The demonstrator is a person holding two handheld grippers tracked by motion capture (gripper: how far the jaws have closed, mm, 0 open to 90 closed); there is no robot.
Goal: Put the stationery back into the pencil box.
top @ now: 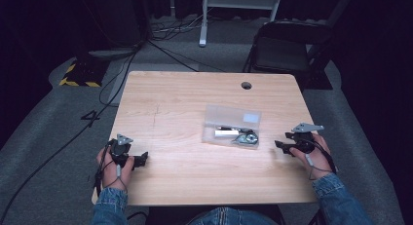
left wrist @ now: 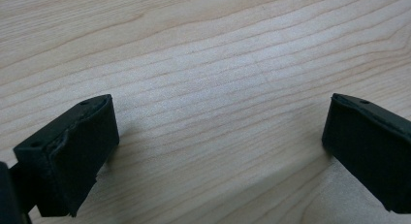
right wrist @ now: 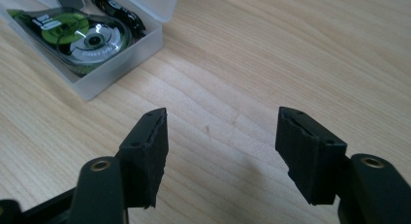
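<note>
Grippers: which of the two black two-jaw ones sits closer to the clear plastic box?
The right gripper, by the clear plastic box's right end. Its own view shows the box corner just past the jaws; the left gripper sits farther off over bare wood.

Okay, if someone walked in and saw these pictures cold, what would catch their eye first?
Probably the clear plastic box lying open right of the middle of the wooden table, with a green tape roller inside. Next, the two black grippers near the table's front edge, the left gripper and the right gripper, one on each side of the box, both open and holding nothing.
</note>
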